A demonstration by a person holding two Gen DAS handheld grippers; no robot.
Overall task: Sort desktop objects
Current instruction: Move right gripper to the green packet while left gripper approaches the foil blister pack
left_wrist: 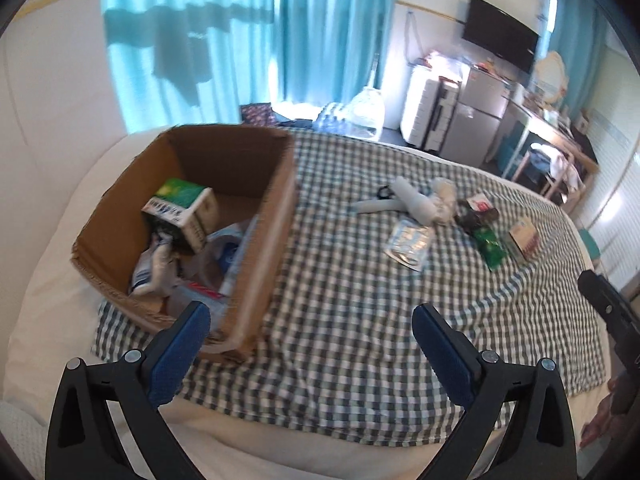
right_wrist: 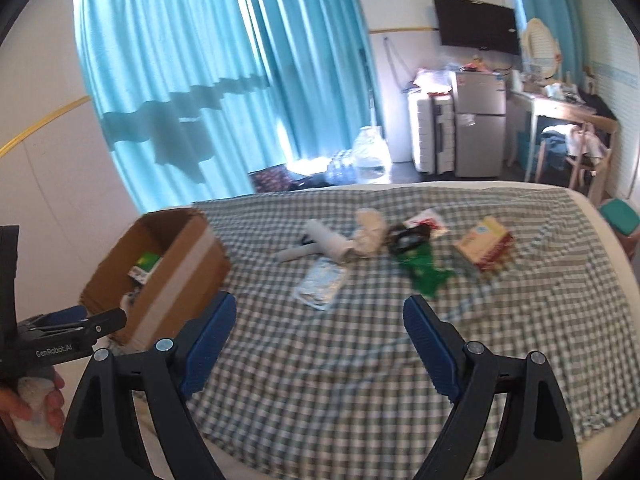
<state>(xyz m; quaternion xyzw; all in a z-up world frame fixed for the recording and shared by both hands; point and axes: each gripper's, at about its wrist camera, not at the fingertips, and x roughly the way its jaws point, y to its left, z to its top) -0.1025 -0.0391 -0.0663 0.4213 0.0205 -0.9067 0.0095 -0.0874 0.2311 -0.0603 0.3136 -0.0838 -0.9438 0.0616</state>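
Both grippers, left gripper (left_wrist: 312, 330) and right gripper (right_wrist: 320, 326), gape wide, empty; cardboard box (left_wrist: 276, 216) mid-left loaded, so next pick: foil blister pack (right_wrist: 320, 286) at centre.

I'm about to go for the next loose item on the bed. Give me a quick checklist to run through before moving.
1. Right claw open, nothing between the pads: ok.
2. Left claw open and empty: ok.
3. Cardboard box upright, top open: ok.
4. Items left to sort: foil packet, green packet, small carton: not ok, unsorted.
5. Foil packet lies apart from the pile: ok.
6. What the white bundle is: cannot tell.
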